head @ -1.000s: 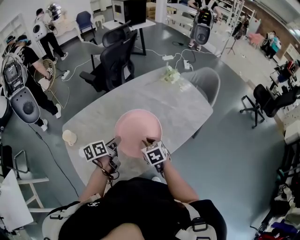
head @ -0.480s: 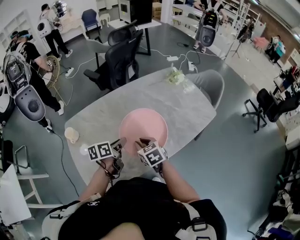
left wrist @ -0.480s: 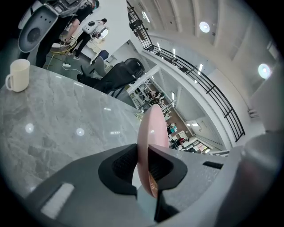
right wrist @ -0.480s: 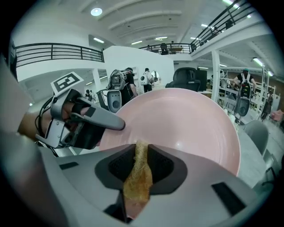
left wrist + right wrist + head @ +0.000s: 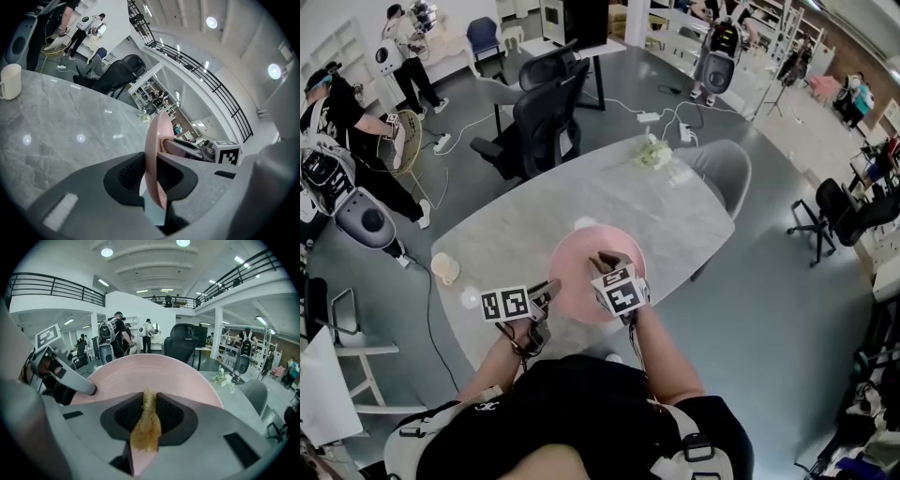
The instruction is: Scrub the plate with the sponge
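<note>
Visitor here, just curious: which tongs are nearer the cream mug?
Left. The left tongs, just closing tighter, clamp the pink plate at its rim nearest the mug; the right tongs, pinching the sponge, sit over the plate, farther.

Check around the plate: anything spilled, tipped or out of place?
Nothing stands out. The left tongs clamp the plate by its rim, the right tongs hold the sponge at its face, and the cup stands upright on the table. No spill shows.
</note>
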